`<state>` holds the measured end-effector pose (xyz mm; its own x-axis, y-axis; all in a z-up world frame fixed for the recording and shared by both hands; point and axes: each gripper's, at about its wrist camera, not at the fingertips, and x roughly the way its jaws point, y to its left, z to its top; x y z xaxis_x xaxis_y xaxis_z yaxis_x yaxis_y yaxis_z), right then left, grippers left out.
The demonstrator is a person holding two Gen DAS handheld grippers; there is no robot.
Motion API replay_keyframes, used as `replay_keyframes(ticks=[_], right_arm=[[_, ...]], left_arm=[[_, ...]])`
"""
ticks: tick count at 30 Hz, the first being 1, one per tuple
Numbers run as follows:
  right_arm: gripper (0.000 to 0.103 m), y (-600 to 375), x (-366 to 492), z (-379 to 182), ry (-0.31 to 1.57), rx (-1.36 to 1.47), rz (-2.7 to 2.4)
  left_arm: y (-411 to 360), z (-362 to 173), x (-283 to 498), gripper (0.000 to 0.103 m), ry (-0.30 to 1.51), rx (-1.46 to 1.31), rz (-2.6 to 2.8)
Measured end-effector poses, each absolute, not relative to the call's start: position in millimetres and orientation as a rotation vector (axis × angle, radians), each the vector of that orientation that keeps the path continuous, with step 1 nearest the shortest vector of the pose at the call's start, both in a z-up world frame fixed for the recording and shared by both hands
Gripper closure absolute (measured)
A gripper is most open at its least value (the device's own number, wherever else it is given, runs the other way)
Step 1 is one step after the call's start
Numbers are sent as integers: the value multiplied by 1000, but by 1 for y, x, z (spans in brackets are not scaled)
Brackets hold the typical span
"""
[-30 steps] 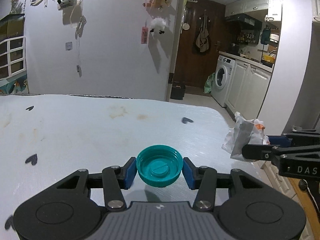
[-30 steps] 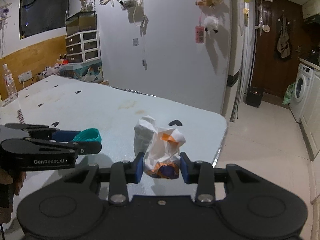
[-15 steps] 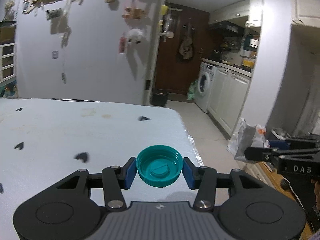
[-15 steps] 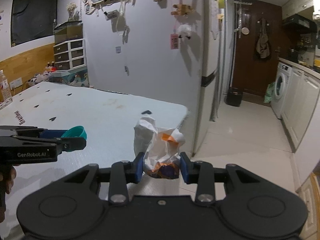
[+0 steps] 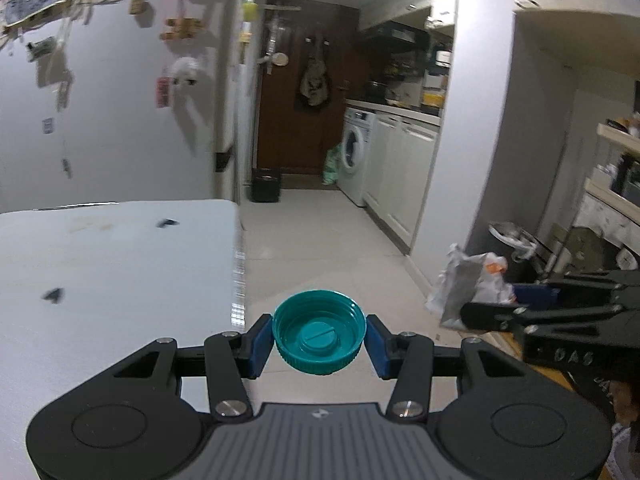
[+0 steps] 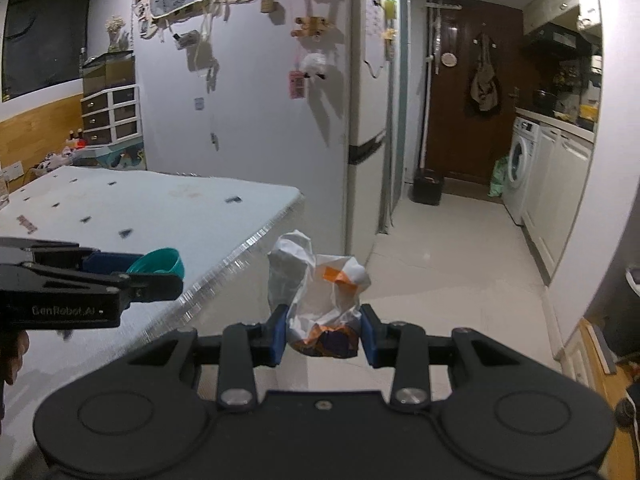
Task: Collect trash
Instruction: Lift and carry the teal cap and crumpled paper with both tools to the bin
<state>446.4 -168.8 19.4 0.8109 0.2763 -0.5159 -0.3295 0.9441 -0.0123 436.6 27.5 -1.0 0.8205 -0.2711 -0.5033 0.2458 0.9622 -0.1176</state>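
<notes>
My left gripper (image 5: 319,345) is shut on a teal bottle cap (image 5: 319,332), held open side up just past the table's right edge. The cap also shows in the right wrist view (image 6: 160,266). My right gripper (image 6: 323,335) is shut on a crumpled white wrapper (image 6: 320,292) with orange and purple print, held in the air above the floor beside the table. The wrapper also shows at the right of the left wrist view (image 5: 468,288).
The white table (image 5: 100,272) with small dark heart marks lies to the left. A bin lined with a bag (image 5: 510,236) stands on the floor at the right. A fridge (image 6: 364,120), a washing machine (image 5: 356,160) and white cabinets (image 5: 404,176) line the tiled corridor.
Both grippers have swung right, off the table and out over the floor, each still holding its item. The bin at the right has come into the left wrist view.
</notes>
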Motion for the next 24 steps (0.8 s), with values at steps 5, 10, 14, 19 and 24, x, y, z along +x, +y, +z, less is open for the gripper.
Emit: replay_keyframes(ticks=[5, 10, 14, 19, 24], right_arm=[[65, -206, 433, -1, 569, -84, 292], [65, -242, 428, -36, 634, -76, 244], [65, -261, 431, -71, 704, -79, 214], [65, -276, 442, -124, 814, -85, 199], [65, -272, 457, -173, 937, -147, 204]], left_arm=[[-21, -22, 433, 53, 590, -27, -319], [-59, -55, 439, 53, 661, -16, -340], [-81, -92, 445, 53, 730, -21, -349], [-93, -140, 461, 53, 816, -40, -345], [-95, -198, 477, 53, 916, -59, -336]])
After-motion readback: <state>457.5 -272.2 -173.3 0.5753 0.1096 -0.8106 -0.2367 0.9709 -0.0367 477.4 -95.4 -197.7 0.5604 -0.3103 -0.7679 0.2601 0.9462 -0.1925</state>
